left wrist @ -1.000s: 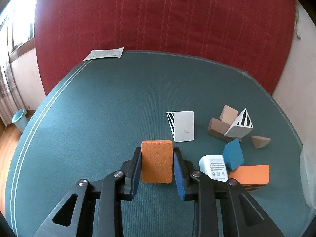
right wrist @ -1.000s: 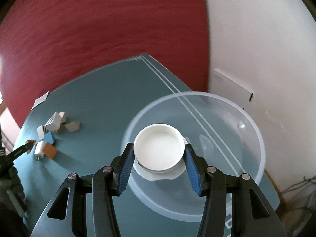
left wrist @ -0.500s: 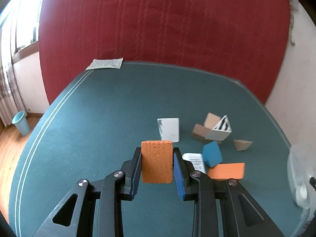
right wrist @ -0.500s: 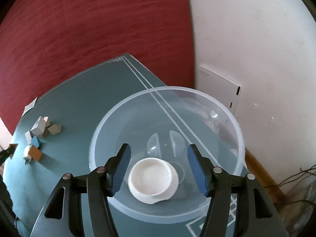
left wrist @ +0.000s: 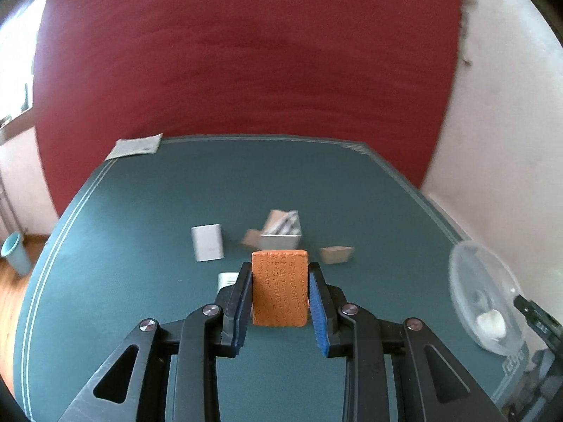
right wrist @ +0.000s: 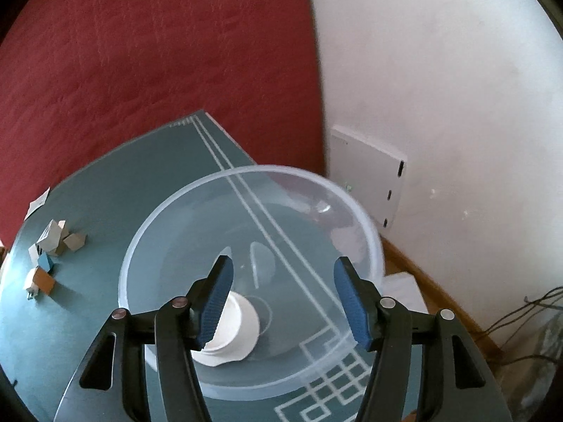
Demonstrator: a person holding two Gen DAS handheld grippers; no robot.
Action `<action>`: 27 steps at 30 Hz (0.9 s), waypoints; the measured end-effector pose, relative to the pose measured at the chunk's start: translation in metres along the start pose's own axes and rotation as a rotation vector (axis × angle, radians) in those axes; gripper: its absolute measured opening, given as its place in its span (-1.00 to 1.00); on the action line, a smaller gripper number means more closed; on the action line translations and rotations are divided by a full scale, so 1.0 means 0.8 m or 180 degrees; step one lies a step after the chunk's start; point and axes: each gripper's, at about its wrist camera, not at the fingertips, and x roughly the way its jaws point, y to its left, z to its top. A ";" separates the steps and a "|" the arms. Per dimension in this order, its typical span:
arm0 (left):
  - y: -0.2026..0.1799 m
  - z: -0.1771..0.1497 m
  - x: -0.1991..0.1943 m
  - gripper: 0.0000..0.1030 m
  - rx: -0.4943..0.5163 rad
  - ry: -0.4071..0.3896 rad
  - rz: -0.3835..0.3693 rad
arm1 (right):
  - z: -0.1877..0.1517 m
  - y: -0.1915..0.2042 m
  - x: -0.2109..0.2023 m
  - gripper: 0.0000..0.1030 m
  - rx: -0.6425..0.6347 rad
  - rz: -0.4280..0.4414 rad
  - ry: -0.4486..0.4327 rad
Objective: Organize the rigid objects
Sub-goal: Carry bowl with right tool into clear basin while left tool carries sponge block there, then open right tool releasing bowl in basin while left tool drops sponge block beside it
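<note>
My left gripper (left wrist: 280, 290) is shut on an orange block (left wrist: 279, 288), held upright above the teal mat (left wrist: 140, 232). Beyond it lies a loose cluster: a white block (left wrist: 207, 242), a grey striped prism (left wrist: 281, 234) and a tan wedge (left wrist: 336, 255). At the right edge stands a clear plastic bowl (left wrist: 468, 274) with a white piece inside. In the right wrist view my right gripper (right wrist: 283, 292) hangs open over that bowl (right wrist: 169, 218), nothing between its fingers. A white round lid (right wrist: 239, 330) rests on the bowl's bottom, partly behind the left finger.
The block cluster (right wrist: 52, 242) shows far left in the right wrist view, with an orange block and white plug (right wrist: 40, 281) nearer. A paper slip (left wrist: 135, 146) lies at the mat's far left corner. A red mattress (left wrist: 246, 52) backs the mat; a white wall is on the right.
The right gripper's jaws spread and let the white lid drop into the bowl, then drew back from it. The left gripper rose and swung right with the orange block; the bowl came into its view.
</note>
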 end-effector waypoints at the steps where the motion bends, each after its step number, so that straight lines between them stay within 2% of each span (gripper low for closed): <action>1: -0.006 0.001 0.001 -0.39 0.0032 0.0004 -0.0028 | 0.000 -0.002 -0.002 0.18 -0.0005 -0.0006 -0.0026; 8: -0.070 0.001 0.008 -0.39 0.0352 0.0092 -0.0275 | -0.007 -0.017 -0.007 0.21 0.0011 0.0014 -0.0122; 17: -0.163 -0.016 0.025 -0.39 0.0763 0.0273 -0.0726 | -0.002 -0.037 -0.018 0.25 0.0172 0.0009 -0.0215; 27: -0.242 -0.031 0.043 -0.39 0.0996 0.0453 -0.1058 | -0.003 -0.046 -0.017 0.26 0.0210 0.0157 -0.0211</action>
